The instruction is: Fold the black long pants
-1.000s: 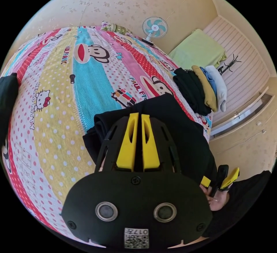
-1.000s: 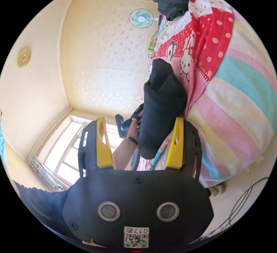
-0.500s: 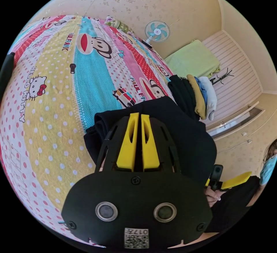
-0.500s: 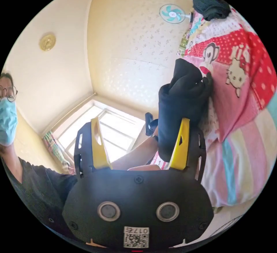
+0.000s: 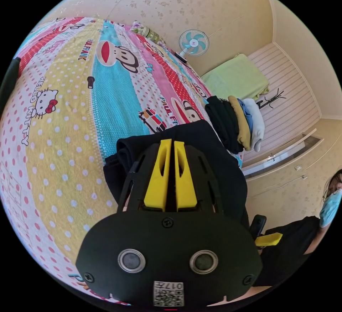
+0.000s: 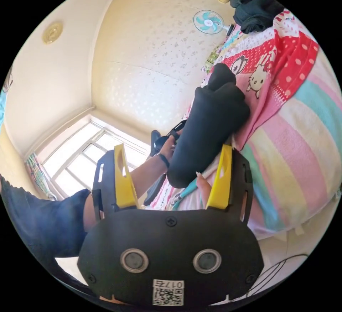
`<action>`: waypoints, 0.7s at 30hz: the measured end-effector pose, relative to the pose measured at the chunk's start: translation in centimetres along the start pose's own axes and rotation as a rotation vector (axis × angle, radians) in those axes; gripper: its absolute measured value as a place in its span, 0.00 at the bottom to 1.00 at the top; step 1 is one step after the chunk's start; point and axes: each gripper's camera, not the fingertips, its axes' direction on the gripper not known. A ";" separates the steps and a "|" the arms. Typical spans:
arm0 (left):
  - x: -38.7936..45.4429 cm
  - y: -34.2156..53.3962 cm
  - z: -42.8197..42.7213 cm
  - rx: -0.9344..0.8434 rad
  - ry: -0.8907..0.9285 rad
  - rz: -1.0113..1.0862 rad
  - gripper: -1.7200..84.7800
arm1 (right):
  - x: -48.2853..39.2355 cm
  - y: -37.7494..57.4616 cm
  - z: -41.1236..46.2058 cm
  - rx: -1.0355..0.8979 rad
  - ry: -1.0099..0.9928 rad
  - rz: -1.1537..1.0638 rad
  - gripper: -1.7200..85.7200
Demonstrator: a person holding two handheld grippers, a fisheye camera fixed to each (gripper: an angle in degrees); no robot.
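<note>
On bed [image 5: 71,119]: one black pants [image 5: 213,155]

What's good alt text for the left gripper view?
The left gripper, jaws together, rests on folded black pants on a cartoon-print bedspread. Beyond lie a stack of folded clothes and a small fan by the wall.

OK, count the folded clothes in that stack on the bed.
4, side by side at the bed's edge: black, mustard, blue, white. More may be hidden between them.
</note>
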 end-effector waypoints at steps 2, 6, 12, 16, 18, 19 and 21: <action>0.0 0.2 0.2 0.002 0.008 -0.003 0.02 | 1.1 -1.2 1.2 0.032 -0.055 0.097 0.39; 0.3 0.5 0.6 0.007 -0.003 -0.004 0.02 | 1.1 -3.7 4.5 0.016 -0.023 0.260 0.36; 0.5 1.0 1.7 0.011 -0.010 -0.006 0.02 | -1.2 -3.7 8.0 -0.021 0.209 0.216 0.24; 1.5 1.9 2.5 0.031 -0.051 0.005 0.03 | -1.4 -3.8 8.3 -0.029 0.157 0.237 0.18; 2.9 2.6 2.8 0.041 -0.086 0.038 0.03 | -1.8 -3.8 7.3 -0.032 0.064 0.304 0.16; 4.0 3.4 2.9 0.052 -0.111 0.052 0.03 | -1.9 -3.9 6.9 -0.037 0.037 0.321 0.15; 6.0 5.6 2.6 0.077 -0.135 0.062 0.04 | -2.9 -4.5 4.8 -0.086 -0.044 0.336 0.14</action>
